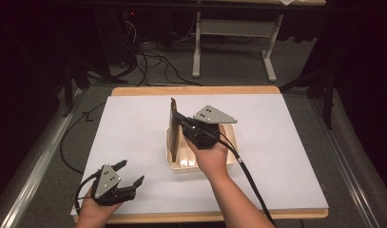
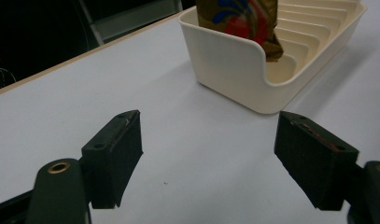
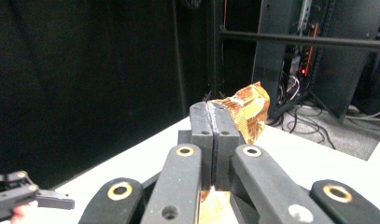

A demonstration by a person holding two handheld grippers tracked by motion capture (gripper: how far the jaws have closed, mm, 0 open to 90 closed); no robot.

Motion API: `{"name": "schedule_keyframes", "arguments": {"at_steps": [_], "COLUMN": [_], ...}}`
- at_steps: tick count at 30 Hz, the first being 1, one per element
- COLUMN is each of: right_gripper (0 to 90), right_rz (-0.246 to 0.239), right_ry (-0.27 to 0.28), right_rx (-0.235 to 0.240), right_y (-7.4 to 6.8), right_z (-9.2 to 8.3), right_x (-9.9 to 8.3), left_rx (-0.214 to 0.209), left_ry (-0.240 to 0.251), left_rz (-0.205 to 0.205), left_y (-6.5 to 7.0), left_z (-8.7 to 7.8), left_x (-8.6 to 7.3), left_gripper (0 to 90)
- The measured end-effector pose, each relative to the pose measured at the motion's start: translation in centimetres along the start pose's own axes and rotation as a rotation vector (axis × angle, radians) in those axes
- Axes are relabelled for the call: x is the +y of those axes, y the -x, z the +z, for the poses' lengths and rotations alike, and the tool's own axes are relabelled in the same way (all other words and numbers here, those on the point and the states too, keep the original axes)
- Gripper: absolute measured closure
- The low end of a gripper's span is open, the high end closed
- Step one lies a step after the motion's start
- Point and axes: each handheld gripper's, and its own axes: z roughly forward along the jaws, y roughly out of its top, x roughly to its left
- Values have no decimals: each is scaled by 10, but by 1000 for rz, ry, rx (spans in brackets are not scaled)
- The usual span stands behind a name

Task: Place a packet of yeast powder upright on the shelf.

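A gold foil packet [image 1: 172, 128] printed in red and blue stands on edge at the left end of a cream ribbed rack [image 1: 231, 138] in the middle of the table. My right gripper [image 1: 178, 118] is shut on the packet's upper edge, reaching from the right over the rack. In the right gripper view the crumpled foil [image 3: 246, 109] sticks out past the closed jaws of that gripper [image 3: 213, 116]. My left gripper [image 1: 131, 172] rests open near the table's front left corner. Its view shows wide-apart jaws [image 2: 208, 149] aimed at the rack [image 2: 234, 70] and the packet [image 2: 239, 21].
A white sheet [image 1: 134, 128] covers the table, with a wooden edge at the front and back. The right gripper's cable [image 1: 248, 175] trails to the front right. Beyond the table are floor cables [image 1: 153, 61] and a white table leg [image 1: 197, 47].
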Motion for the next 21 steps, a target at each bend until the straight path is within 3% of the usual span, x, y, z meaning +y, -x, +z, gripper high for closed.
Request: {"name": "schedule_keyframes", "arguments": {"at_steps": [9,12,21], "right_gripper": [900,900,703], "right_rz": [14,22,30], "right_ry": [-67,-67,-77], "right_rx": [-5,1,10], "right_y": [0,0,-3], "right_z": [17,16,12], "right_x": [-29,-36,-33], "left_rx": [2,2,2], "left_ry": [3,3,2], "left_rz": [-2,0,2], "left_y": [-1,0,0], "left_z": [0,0,0], "left_x": [0,0,0], "left_gripper": [237,237,237]}}
